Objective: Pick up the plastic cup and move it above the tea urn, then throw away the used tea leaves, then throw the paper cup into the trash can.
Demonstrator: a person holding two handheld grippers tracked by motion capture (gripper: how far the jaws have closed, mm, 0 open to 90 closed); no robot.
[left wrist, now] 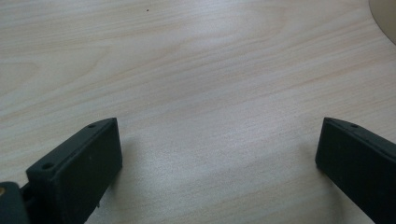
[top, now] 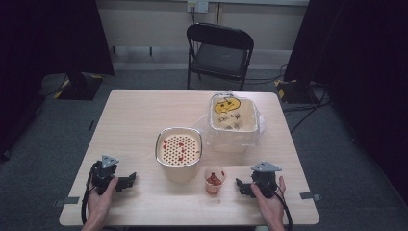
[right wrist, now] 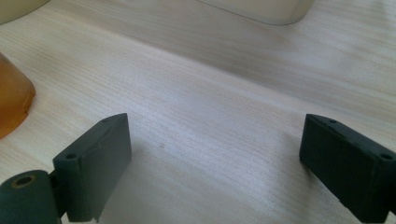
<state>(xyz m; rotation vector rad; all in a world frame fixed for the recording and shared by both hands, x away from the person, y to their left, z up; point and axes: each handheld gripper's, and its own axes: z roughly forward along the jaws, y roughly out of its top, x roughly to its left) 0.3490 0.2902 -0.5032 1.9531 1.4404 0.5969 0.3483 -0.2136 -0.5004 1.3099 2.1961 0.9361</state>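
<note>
Right tool (top: pixel 240 185): held in the person's right hand (top: pixel 269 204) at the near right of the desk (top: pixel 134 110), low over the wood and pointing toward the desk's middle. In the right gripper view its jaws stand wide apart, nothing between them but bare wood; they touch no object.

Small cup (top: pixel 214 179): clear orange plastic, upright, with red pieces inside. It stands just beside the right tool, on the side its jaws face, apart from them. In the right gripper view the cup (right wrist: pixel 11 105) sits at the left edge, outside the left jaw.

Left tool (top: pixel 129 180): held in the person's left hand (top: pixel 102 202) at the near left of the desk, pointing toward the middle. In the left gripper view its jaws are spread wide over bare wood, gripping nothing.

Strainer pot (top: pixel 178 153): round metal-rimmed container with a perforated cream insert carrying a few red pieces. It stands between the two tools and a little farther back, just behind and left of the cup, well apart from the left tool.

Bin (top: pixel 233 120): cream, square, lined with a clear plastic bag, a yellow mark on its inner wall. It stands behind and right of the strainer pot, close beside it.

Folding chair (top: pixel 219 53): black, on the floor beyond the far edge of the desk.
</note>
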